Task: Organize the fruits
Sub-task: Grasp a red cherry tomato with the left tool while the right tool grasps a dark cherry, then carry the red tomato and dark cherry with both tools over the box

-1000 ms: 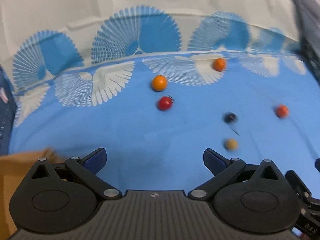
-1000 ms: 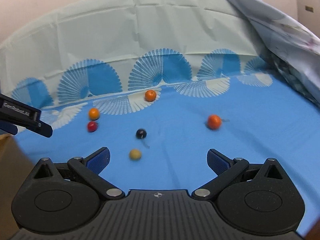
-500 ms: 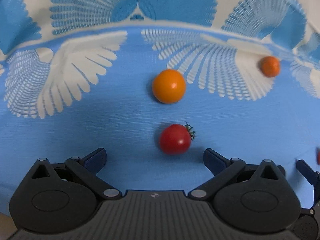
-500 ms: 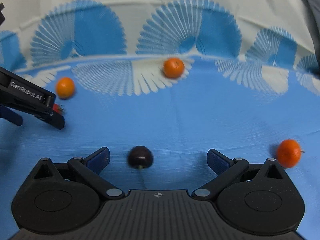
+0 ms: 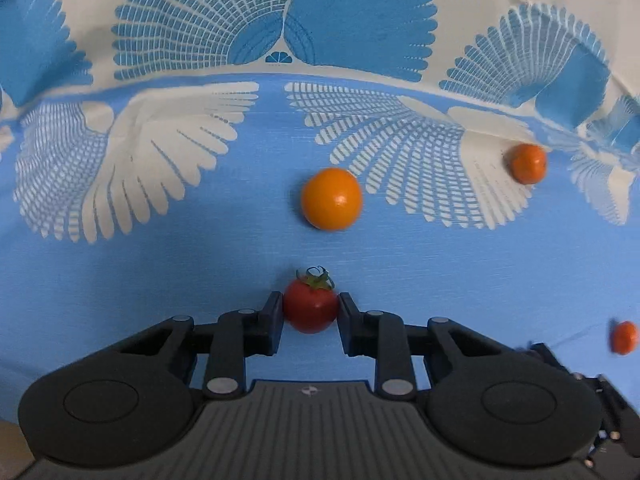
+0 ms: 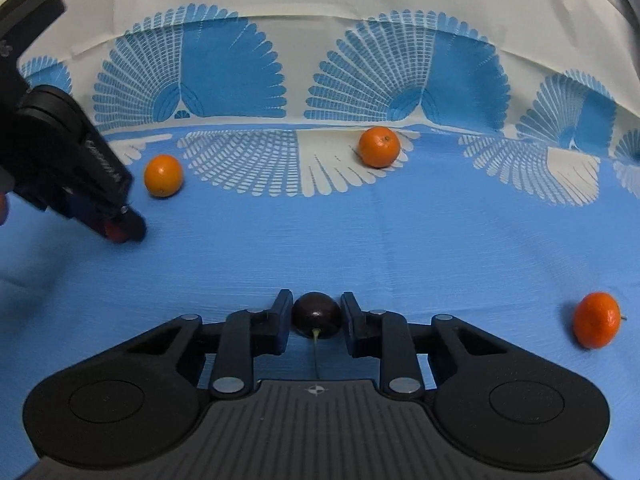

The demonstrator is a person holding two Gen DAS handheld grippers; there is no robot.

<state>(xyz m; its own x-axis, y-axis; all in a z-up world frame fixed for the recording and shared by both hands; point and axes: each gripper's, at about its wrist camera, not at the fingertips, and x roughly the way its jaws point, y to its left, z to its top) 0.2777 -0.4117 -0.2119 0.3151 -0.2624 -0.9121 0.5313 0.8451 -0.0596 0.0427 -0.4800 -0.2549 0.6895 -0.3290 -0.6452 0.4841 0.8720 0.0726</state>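
Observation:
A red cherry tomato (image 5: 311, 309) with a green stalk rests on the blue cloth (image 5: 160, 288). My left gripper (image 5: 310, 300) is closing on it, and both pads press its sides. In the right wrist view the left gripper (image 6: 120, 229) shows at the left, with a bit of the red tomato (image 6: 113, 233) between its tips. A dark cherry (image 6: 317, 314) with a pale stem lies on the cloth, and my right gripper (image 6: 316, 305) is closing on it, with the pads touching both sides.
A smooth orange fruit (image 5: 332, 199) (image 6: 163, 175) lies just beyond the tomato. One mandarin (image 5: 528, 163) (image 6: 379, 147) sits at the cloth's white fan pattern, another (image 6: 597, 320) (image 5: 624, 337) to the right of the cherry. The white cloth border (image 6: 320, 8) rises behind.
Both grippers dropped toward the cloth and moved up to their fruit. Each then went from wide open to closed, the left on the tomato and the right on the cherry.

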